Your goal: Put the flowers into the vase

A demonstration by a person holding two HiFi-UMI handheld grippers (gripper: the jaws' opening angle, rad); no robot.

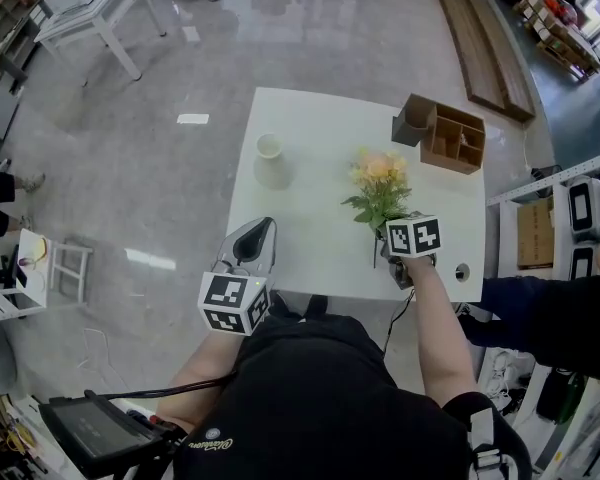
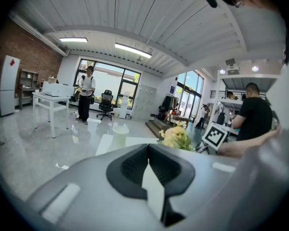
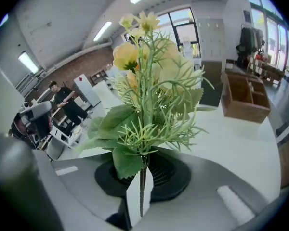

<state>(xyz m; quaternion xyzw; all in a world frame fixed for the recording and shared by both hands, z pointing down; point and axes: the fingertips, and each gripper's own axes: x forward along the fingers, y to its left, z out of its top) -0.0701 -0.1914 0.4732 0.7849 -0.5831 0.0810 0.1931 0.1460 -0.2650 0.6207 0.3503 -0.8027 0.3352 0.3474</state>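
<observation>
Flowers: are we gripping them yet?

— We are. Our right tongs are pinching the thin stems low down, closed almost completely on them. The flowers are standing upright at about 1 o'clock from us, over the white counter.

— And the left tongs?

— They are idling at 11 o'clock by the counter's near edge, tips meeting with nothing between them.

— So what are we missing?

— The main part, we are judging. The vase is sitting at 9 o'clock of the flowers, well apart from them, and its mouth is showing nothing inside. We are yet to carry the stems across and lower them in.

— Anything in the wooden box?

— It is lying at 2 o'clock of the flowers, and its compartments are looking empty from here.
</observation>
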